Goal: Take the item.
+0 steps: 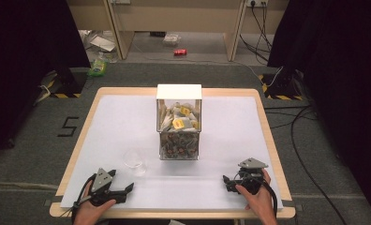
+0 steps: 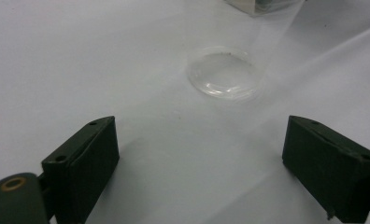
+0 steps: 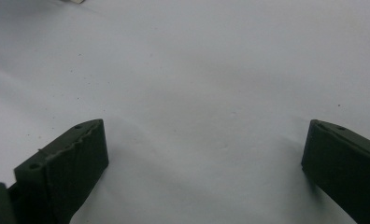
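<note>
- Nearest the person, the left gripper [image 1: 120, 191] is resting at the table's near-left edge with its jaws spread wide and nothing between them; in the left gripper view the two black jaws are standing far apart over bare white surface.
- The right gripper [image 1: 231, 182] is sitting at the near-right edge, held by a hand [image 1: 261, 201], its jaws also splayed open and gripping nothing, pointing in toward the middle of the table.
- Just beyond the left gripper, a clear plastic cup [image 1: 136, 161] is standing upright on the white tabletop [image 1: 122, 122], close to the near-left corner of the box; in the left gripper view the cup [image 2: 224, 74] is showing mostly as a faint round base, its wall almost vanishing against the white.
- At mid-table a clear box [image 1: 179, 123] with a white top is standing, split into two levels: the upper one is holding pale sachets [image 1: 180, 119] with yellow labels, the lower one is packed with small dark items [image 1: 178, 145], possibly wrapped capsules, too blurred to name.
- Farther off, on the floor beyond the table, a red can [image 1: 180, 52] is lying.
</note>
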Available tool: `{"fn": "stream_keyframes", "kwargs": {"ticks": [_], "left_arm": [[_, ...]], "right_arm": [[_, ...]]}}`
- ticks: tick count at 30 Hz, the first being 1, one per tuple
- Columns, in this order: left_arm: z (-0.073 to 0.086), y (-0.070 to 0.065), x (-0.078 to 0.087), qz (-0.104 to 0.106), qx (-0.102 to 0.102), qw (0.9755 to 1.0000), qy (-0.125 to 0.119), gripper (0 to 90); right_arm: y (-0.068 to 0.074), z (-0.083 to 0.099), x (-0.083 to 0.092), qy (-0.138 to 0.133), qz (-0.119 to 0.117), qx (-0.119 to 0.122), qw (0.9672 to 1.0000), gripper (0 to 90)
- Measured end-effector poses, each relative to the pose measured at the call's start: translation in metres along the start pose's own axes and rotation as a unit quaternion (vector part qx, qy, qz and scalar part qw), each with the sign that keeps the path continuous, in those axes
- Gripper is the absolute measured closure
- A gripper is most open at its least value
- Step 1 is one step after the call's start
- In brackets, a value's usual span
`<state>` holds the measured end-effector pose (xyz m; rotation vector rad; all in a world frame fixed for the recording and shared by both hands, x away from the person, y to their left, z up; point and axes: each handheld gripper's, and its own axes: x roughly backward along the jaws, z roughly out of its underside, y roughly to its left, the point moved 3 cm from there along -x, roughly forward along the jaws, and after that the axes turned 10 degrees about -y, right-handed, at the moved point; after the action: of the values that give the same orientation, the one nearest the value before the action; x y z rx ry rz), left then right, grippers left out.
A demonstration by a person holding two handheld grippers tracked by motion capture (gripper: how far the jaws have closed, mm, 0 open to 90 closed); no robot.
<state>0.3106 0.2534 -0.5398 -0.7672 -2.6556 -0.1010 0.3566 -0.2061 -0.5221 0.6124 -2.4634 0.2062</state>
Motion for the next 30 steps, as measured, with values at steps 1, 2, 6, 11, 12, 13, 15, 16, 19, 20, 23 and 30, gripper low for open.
{"fn": "stream_keyframes", "kwargs": {"ticks": [1, 2, 6, 11, 12, 13, 15, 16, 19, 20, 23, 30], "left_arm": [[0.000, 0.000, 0.000, 0.000, 0.000, 1.0000, 0.000, 9.9], [0.000, 0.000, 0.000, 0.000, 0.000, 1.0000, 0.000, 9.9], [0.000, 0.000, 0.000, 0.000, 0.000, 1.0000, -0.001, 10.0], [0.000, 0.001, 0.001, -0.008, 0.006, 0.9999, -0.006, 14.6], [0.000, 0.001, 0.001, -0.009, 0.005, 0.9999, -0.006, 14.7], [0.000, 0.001, 0.001, -0.009, 0.005, 0.9999, -0.006, 14.6], [0.000, 0.000, 0.002, -0.012, 0.004, 0.9999, -0.005, 14.9], [-0.001, 0.001, 0.002, -0.013, 0.003, 0.9999, -0.004, 15.0], [-0.004, 0.001, 0.006, -0.014, 0.002, 0.9999, -0.008, 15.1], [-0.006, 0.002, 0.008, -0.015, 0.003, 0.9998, -0.010, 15.2], [-0.013, 0.001, 0.014, -0.009, 0.009, 0.9997, -0.019, 15.5], [-0.030, -0.011, 0.026, 0.021, 0.004, 0.9994, -0.025, 16.4]], "right_arm": [[0.000, 0.000, 0.000, 0.000, 0.000, 0.000, 1.0000, 1.0], [0.000, 0.000, 0.000, -0.001, 0.000, 0.003, 1.0000, 1.1], [-0.001, 0.000, 0.000, -0.001, 0.000, 0.003, 1.0000, 1.1], [0.000, 0.000, 0.000, 0.000, 0.000, 0.000, 1.0000, 1.0], [0.000, 0.000, 0.000, 0.000, 0.000, 0.000, 1.0000, 1.1], [0.000, 0.000, 0.000, 0.000, 0.000, 0.000, 1.0000, 1.0], [-0.001, 0.000, 0.000, -0.001, 0.000, 0.003, 1.0000, 1.0], [-0.001, 0.000, 0.000, -0.001, 0.000, 0.003, 1.0000, 1.0], [-0.001, 0.000, 0.000, -0.001, 0.000, 0.003, 1.0000, 1.0], [-0.001, 0.000, 0.000, -0.001, 0.000, 0.003, 1.0000, 1.0], [0.000, 0.000, 0.000, 0.000, 0.000, 0.000, 1.0000, 1.1], [0.000, 0.000, 0.000, -0.001, 0.000, 0.000, 1.0000, 1.0]]}}
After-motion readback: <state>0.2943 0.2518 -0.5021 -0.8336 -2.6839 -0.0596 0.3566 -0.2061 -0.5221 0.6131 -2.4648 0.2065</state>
